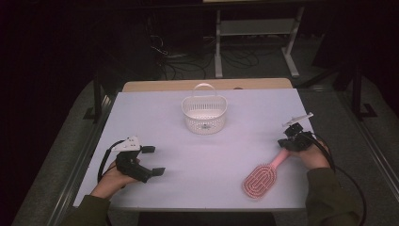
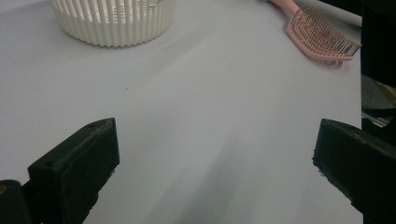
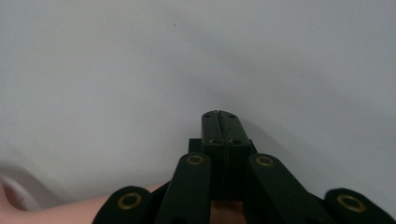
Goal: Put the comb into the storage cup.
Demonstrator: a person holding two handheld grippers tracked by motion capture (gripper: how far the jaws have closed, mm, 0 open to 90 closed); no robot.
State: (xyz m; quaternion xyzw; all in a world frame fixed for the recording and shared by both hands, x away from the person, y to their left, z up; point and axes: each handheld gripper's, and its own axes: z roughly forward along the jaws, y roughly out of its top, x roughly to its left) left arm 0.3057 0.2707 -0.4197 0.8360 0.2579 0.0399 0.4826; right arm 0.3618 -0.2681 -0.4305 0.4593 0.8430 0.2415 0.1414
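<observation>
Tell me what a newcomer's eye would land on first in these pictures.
The pink hairbrush stands out, lying bristles up near the front right of the white table, with the right claw shut at its handle end. Next comes the white slatted basket with a handle, standing toward the table's far middle. At front left, the left claw rests open with nothing between its jaws.

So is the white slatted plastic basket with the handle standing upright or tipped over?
Upright. The white slatted plastic basket sits on its base on the pale table, its open mouth facing up and its loop handle rising above the far rim.
</observation>
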